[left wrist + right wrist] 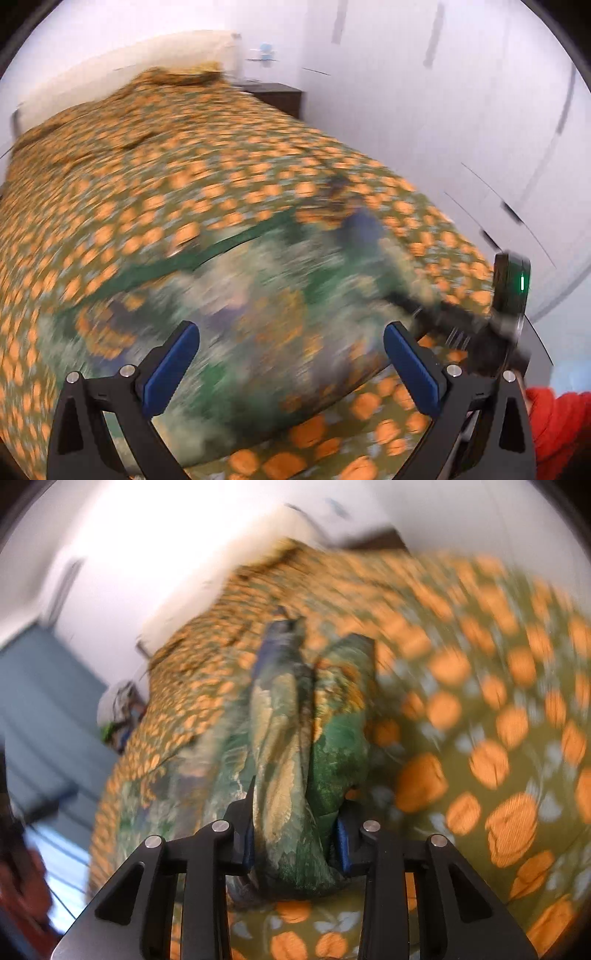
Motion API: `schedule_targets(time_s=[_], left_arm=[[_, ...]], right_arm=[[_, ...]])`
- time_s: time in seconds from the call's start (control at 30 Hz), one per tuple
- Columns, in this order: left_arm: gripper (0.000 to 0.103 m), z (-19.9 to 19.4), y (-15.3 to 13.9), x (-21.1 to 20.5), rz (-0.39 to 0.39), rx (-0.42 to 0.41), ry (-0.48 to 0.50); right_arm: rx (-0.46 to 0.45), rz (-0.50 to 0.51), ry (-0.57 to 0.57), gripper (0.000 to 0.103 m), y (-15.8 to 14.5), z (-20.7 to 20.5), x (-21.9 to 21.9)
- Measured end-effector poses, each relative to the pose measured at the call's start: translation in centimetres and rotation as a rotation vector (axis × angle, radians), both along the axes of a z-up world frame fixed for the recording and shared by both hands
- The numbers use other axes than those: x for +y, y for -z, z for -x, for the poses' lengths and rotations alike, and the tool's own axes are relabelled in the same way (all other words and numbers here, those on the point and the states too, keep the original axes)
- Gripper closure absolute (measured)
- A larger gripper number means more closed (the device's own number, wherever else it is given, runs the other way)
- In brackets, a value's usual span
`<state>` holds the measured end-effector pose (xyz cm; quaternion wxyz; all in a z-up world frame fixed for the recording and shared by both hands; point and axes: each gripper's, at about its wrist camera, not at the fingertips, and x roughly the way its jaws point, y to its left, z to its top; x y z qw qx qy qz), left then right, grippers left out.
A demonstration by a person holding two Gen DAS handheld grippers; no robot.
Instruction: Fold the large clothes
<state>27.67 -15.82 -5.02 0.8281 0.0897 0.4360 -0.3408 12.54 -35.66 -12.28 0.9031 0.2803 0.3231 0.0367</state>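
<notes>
A large green patterned garment [251, 295] lies spread and blurred on the bed with the orange-flowered cover [155, 177]. My left gripper [291, 363] hovers above the cloth, open, with nothing between its blue pads [170, 369]. In the right wrist view, my right gripper [295, 834] is shut on a bunched fold of the green garment [284, 746], which rises in a ridge away from the jaws. The right gripper's black body [476, 325] shows at the right edge of the left wrist view.
White wardrobe doors [461, 110] run along the right of the bed. A dark bedside cabinet [277, 96] stands at the far end by the pale headboard [122, 59]. A red sleeve [557, 424] shows at lower right. Blue flooring [40, 716] lies left of the bed.
</notes>
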Motion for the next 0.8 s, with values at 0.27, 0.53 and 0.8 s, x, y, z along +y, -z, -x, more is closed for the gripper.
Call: schedule_targets(time_s=[0.27,0.53,0.8], left_arm=[[0.002,-2.3,-1.3,-6.7,-0.083,0.098,0.097],[0.006,-2.5,1.6,-5.8,-0.27,0.062,0.0],[0.075,-4.0,1.8,-1.5,-0.218,0.103,-0.068]], right_arm=[[-0.165,0.396,-0.161,0.07,-5.7,2.8,10.8],[-0.304,0.693,-0.319,0.07,-6.3,4.5,18.4],[-0.314,0.684,-0.341,0.049,-6.3,5.0,18.7]])
